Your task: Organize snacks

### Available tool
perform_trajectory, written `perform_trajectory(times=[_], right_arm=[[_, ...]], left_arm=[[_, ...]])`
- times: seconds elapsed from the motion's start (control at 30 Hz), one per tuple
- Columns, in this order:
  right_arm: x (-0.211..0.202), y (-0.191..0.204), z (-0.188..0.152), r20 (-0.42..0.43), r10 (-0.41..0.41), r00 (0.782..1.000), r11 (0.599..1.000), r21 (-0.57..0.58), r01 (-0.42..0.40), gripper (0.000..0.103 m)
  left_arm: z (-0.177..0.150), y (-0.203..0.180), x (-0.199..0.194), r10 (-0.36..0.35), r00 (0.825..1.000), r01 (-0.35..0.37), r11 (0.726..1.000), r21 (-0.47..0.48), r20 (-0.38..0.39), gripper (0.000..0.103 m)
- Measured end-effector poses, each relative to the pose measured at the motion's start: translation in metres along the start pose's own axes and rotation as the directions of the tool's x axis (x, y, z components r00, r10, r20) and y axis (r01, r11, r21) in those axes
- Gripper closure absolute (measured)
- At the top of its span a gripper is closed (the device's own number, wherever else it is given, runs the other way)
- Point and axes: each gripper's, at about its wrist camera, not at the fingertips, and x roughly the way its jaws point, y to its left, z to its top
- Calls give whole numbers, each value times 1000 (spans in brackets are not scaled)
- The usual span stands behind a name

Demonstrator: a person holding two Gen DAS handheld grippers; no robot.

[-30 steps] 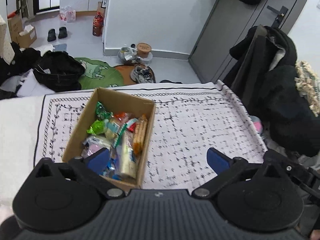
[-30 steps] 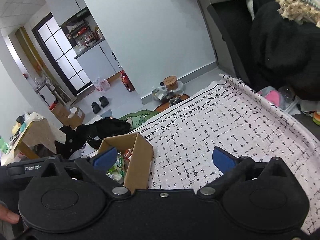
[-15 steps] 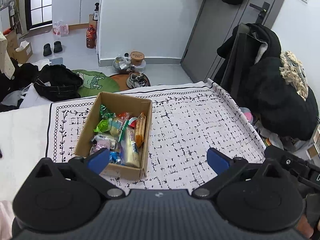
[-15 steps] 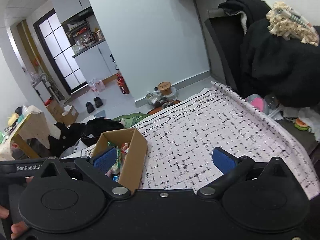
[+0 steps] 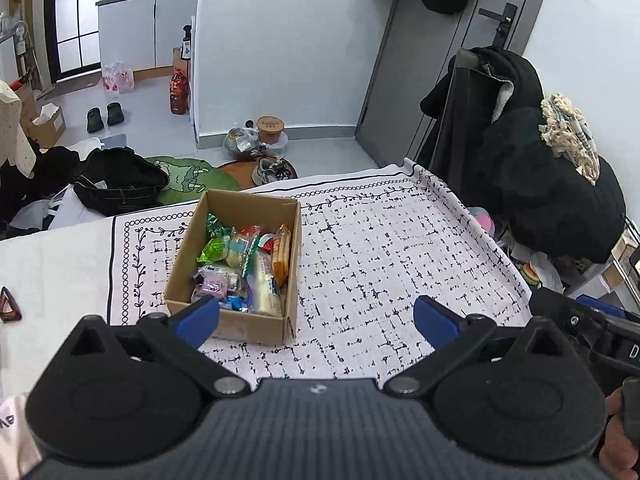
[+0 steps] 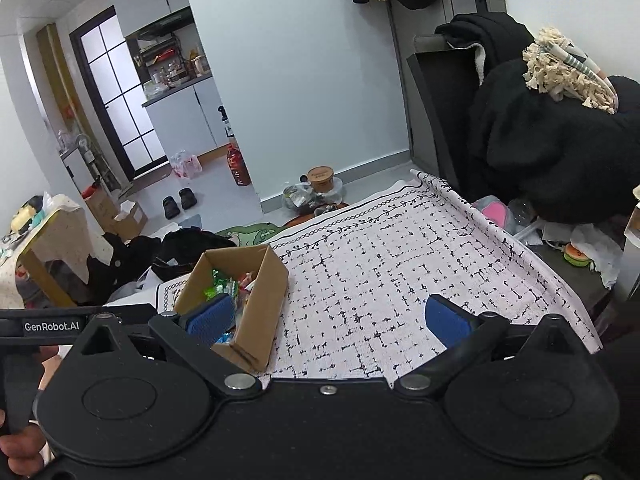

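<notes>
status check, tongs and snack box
Left tongs open, empty. Right tongs open, empty. Cardboard box on patterned cloth, full of snacks. Nothing blocking.

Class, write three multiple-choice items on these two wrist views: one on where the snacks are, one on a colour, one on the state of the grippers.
1. Where are the snacks?
A. In the cardboard box
B. Scattered on the cloth
C. On the floor

2. What colour are the gripper pads?
A. Red
B. Blue
C. Yellow

3. How are the two grippers?
A. Both open, empty
B. Both shut on snacks
C. One holds the box

Key: 1 A, the snacks lie inside the cardboard box on the cloth. 2 B, the pads are blue. 3 A, the left gripper and right gripper have their fingers spread with nothing between them.
</notes>
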Motion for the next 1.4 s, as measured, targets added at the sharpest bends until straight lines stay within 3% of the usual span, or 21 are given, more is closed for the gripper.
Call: perform_trajectory(times=[0.47, 1.4], right_arm=[[-9, 17, -18, -45, 16, 999, 996, -89, -20, 0], [-6, 15, -19, -70, 35, 997, 996, -81, -41, 0]], left_arm=[[-22, 10, -18, 37, 999, -36, 999, 23, -9, 0], [-27, 11, -20, 43, 999, -43, 999, 32, -14, 0]])
